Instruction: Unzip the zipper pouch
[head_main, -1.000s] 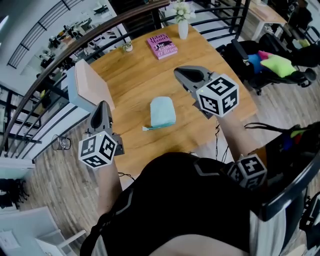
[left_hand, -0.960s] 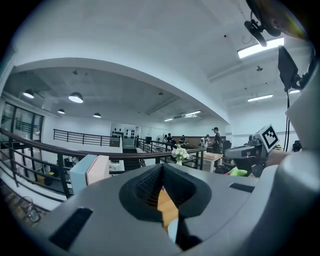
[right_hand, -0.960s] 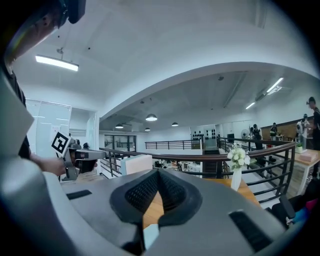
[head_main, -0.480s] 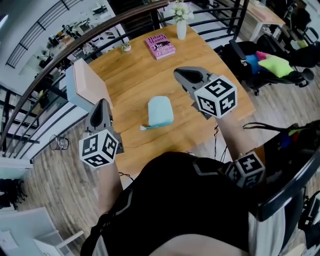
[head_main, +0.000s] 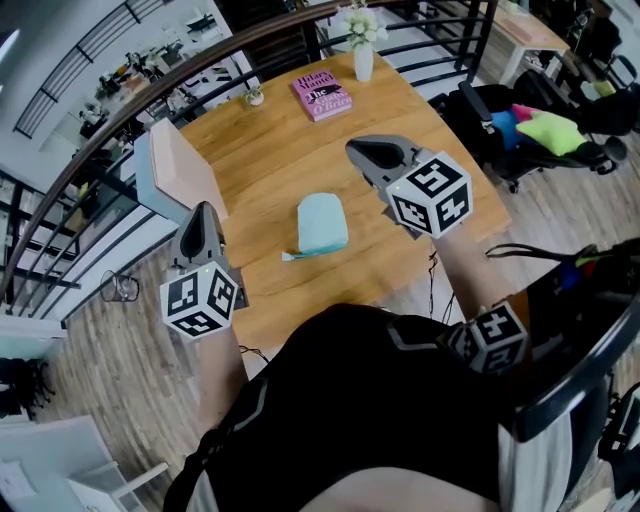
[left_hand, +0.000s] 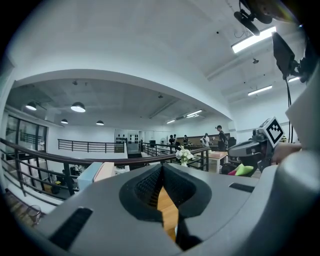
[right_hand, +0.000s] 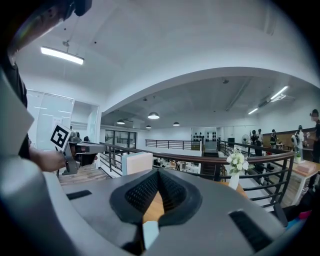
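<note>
Left tool (head_main: 203, 214) closed, empty, right tool (head_main: 362, 150) closed, empty, teal pouch (head_main: 322, 222) between them, whether unzipped unclear

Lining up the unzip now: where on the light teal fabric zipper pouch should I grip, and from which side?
Probably the small teal pull tab sticking out past the pouch's near left corner. Come from the near left with the left gripper, now shut: the pouch lies flat, the tab juts free.
</note>
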